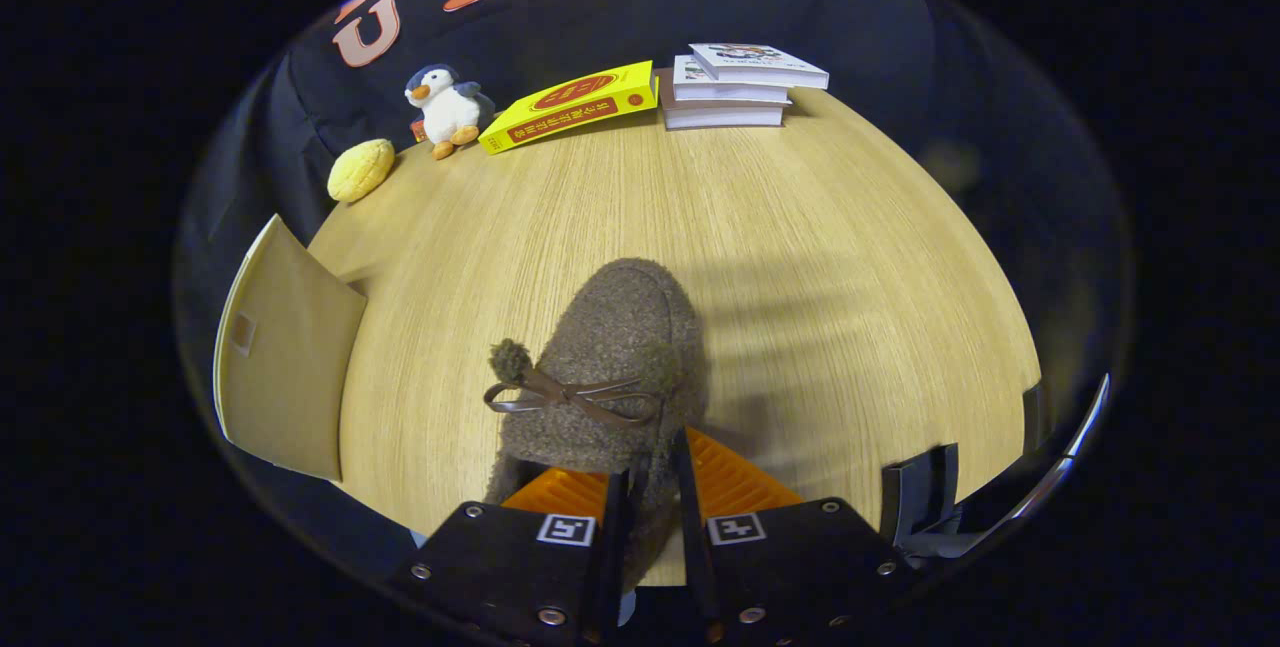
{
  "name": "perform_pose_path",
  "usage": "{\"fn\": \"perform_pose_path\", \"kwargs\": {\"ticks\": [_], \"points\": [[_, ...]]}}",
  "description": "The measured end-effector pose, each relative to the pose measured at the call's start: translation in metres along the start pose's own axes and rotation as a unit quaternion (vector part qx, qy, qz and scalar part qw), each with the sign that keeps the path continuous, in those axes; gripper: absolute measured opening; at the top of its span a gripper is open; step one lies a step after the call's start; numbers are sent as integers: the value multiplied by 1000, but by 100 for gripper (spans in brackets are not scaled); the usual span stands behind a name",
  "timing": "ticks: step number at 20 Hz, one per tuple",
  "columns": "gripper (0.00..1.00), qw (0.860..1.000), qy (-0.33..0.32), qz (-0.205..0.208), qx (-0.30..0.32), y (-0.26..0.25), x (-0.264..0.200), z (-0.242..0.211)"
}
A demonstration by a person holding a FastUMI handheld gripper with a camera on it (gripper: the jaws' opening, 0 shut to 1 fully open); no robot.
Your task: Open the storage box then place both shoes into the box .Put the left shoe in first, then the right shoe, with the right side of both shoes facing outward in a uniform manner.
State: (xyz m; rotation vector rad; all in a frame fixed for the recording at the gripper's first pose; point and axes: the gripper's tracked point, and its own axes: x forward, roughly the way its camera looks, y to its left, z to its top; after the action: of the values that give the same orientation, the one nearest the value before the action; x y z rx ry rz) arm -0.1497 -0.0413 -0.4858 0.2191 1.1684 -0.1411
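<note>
1. Gripper [652, 472] fingers are drawn close together, with only a narrow gap between them, and they pinch the rear collar of a shoe [610, 367]; each finger presses on that rim from its own side.
2. That shoe is a brown, fuzzy slipper with a thin bow [575, 395] across its top and a small pompom [510, 359] at one end of the bow.
3. Its toe points away from the fingers toward the far edge of the desk [800, 227], and its heel sits between the fingers.
4. It lies near the desk's near edge, roughly midway along it; whether the sole touches the wood or is lifted slightly cannot be told.
5. A tan flap [285, 357], flat and stiff like a box lid, stands off the desk's left edge, to the left of the slipper and apart from it; what it joins to is out of sight.
6. Along the far edge, from left to right: a yellow bun-shaped toy [360, 170] at the far left corner, a plush penguin [447, 109] just beside it, a yellow book [570, 105] lying flat, and a stack of pale books [738, 87].
7. These far things are well apart from the slipper.
8. A dark bracket [920, 502] shows by the desk's near right corner, beside the gripper body.
</note>
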Motion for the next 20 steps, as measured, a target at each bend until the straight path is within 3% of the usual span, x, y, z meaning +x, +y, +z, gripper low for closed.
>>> {"fn": "perform_pose_path", "kwargs": {"ticks": [2,6,13,20], "points": [[14,1000,-5,-9,10,-2,2,1],[4,999,7,-2,33,3,-10,4],[4,998,-25,5,49,52,-73,46],[4,997,-51,52,27,163,-127,83]]}}
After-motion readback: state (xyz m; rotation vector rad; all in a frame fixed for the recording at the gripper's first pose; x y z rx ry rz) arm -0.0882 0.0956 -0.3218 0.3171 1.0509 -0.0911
